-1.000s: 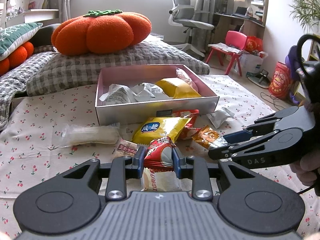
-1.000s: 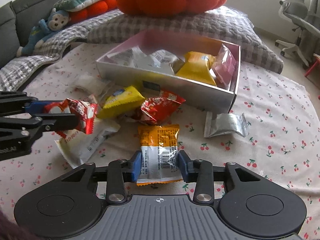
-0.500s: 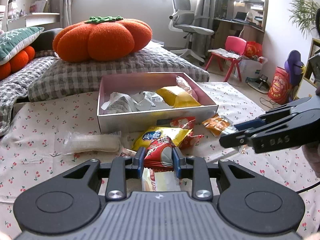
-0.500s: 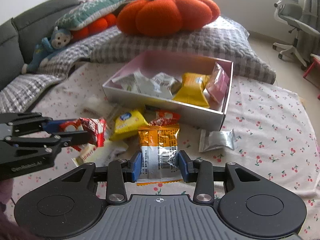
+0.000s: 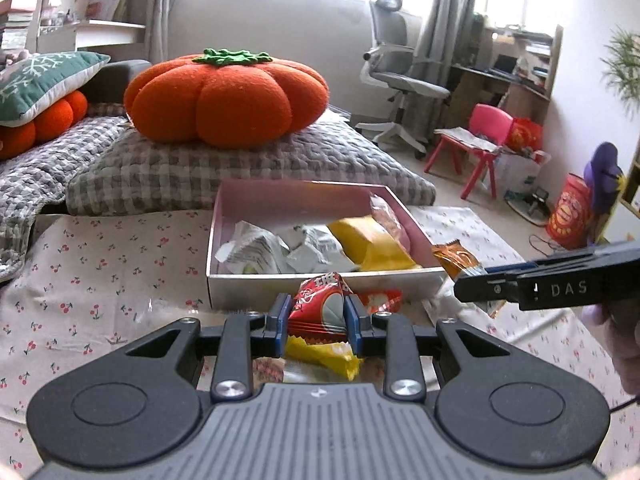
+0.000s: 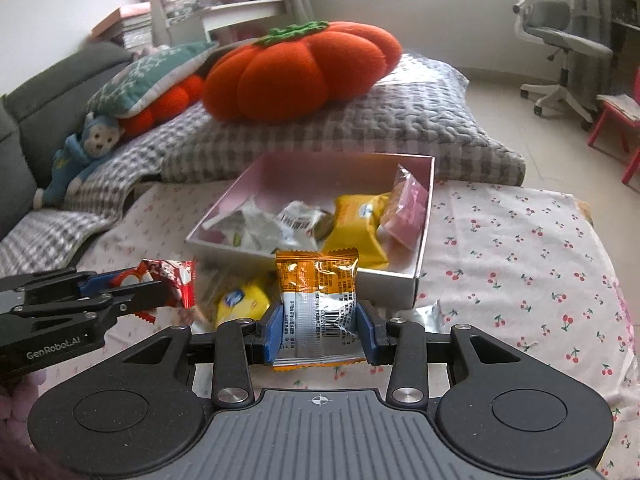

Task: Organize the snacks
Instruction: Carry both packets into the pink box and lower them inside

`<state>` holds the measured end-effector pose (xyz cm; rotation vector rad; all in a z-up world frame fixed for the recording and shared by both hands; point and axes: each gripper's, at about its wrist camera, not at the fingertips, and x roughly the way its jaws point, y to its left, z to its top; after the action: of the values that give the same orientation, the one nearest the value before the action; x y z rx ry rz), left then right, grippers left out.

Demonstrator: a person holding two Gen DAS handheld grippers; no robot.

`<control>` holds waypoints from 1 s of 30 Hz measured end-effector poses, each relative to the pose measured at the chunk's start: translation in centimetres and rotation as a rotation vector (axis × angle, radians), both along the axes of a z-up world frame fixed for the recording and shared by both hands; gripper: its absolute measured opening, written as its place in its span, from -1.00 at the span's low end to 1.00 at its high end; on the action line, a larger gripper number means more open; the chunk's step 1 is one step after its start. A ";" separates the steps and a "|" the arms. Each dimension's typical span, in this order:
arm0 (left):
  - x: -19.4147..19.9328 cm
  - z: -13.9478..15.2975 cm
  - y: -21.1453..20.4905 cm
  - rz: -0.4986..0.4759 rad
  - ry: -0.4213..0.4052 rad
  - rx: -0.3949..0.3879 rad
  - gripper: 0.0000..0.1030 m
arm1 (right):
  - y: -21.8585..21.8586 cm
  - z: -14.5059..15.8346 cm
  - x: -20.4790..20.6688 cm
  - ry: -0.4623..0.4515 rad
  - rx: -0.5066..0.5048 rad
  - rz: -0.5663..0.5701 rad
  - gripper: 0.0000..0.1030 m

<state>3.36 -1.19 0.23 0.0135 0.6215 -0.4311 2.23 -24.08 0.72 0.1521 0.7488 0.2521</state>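
While the left gripper (image 5: 316,316) pinches a red packet (image 5: 318,308), the right gripper (image 6: 320,328) clamps an orange one (image 6: 317,300).

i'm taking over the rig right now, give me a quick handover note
Left gripper: shut on a red packet, lifted off the cloth.
Right gripper: shut on an orange packet, also lifted.
Box: already holds several packets, yellow, pink and silver ones.
Done: both packets picked up.
Left: drop both into the box, then collect the yellow packet and silver packet lying on the cloth in front of it.
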 end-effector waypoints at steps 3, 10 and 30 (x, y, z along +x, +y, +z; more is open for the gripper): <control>1.0 0.1 -0.2 0.018 0.003 -0.007 -0.49 | -0.3 0.1 0.9 0.001 0.020 -0.026 -0.26; 3.7 -0.2 -0.8 0.085 0.036 -0.048 -0.49 | -1.1 -0.4 3.5 0.014 0.079 -0.102 -0.26; 8.9 -3.5 -1.1 0.219 0.146 -0.073 -0.49 | -2.9 -2.5 6.5 0.062 0.192 -0.244 -0.26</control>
<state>12.31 -2.31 -3.31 -0.1557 0.7423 -0.2435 8.77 -26.95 -1.83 0.4319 0.7587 0.0864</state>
